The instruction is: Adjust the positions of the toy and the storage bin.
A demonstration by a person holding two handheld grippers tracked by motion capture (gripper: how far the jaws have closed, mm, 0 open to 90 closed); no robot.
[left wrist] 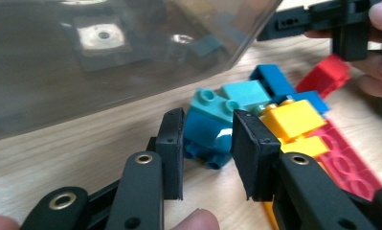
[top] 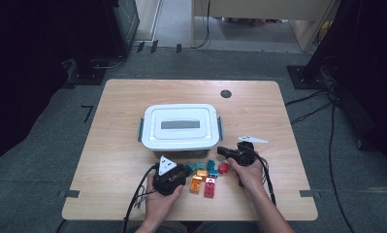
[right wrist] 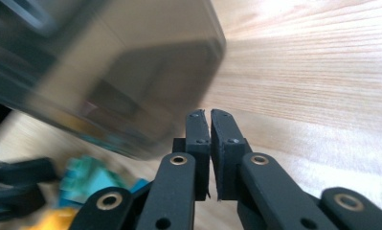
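A small heap of toy bricks (top: 206,174) lies on the wooden table (top: 118,145), just in front of a lidded grey plastic box (top: 180,126). My left gripper (top: 184,171) comes at the heap from its left. Its jaws stand apart, and nothing is pressed between them (left wrist: 207,139). Just beyond the tips lies a teal brick (left wrist: 210,115), with a yellow brick (left wrist: 294,117) and a red plate (left wrist: 346,163) beside it. A red brick (left wrist: 327,72) lies farther off. My right gripper (top: 221,151) hovers at the heap's right end, near the box corner (right wrist: 107,81). Its jaws (right wrist: 210,120) are shut on nothing.
The box fills the table's middle, with its lid on and latches at both ends. A small black disc (top: 225,93) sits near the far edge. Bare wood lies left and right of the box. Cables (top: 317,111) and dark equipment stand on the floor around the table.
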